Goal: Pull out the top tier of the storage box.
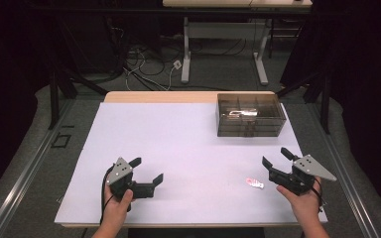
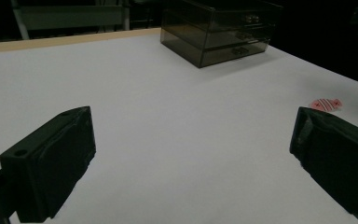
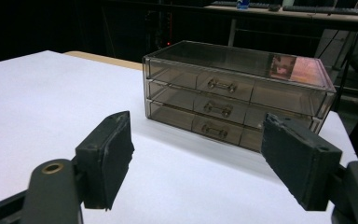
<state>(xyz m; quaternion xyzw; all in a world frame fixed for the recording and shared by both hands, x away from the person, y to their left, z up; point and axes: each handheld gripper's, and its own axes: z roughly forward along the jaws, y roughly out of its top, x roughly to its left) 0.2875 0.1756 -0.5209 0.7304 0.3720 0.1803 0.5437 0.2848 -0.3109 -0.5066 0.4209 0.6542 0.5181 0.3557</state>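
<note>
**Both tools wide, nothing picked up yet: small red piece and drawer box waiting**

Worktop [image 1: 178,148]: flat matte white sheet over a pale wood edge, largest thing here. Drawer box [image 1: 250,115] at the far right: smoky clear plastic, boxy, three stacked drawers with small metal handles, all looking closed. Left tool [image 1: 148,171], near-left, jaws spread and empty, blocky black pads. Right tool [image 1: 276,158], near-right, jaws likewise released, aimed toward the box. Small red-and-white striped piece [image 1: 254,183], flat and glossy, lies on the sheet just left of the right tool. Likely an approach step; next move probably needs a low, careful pinch on that thin piece, or a drawer handle pulled.
</note>
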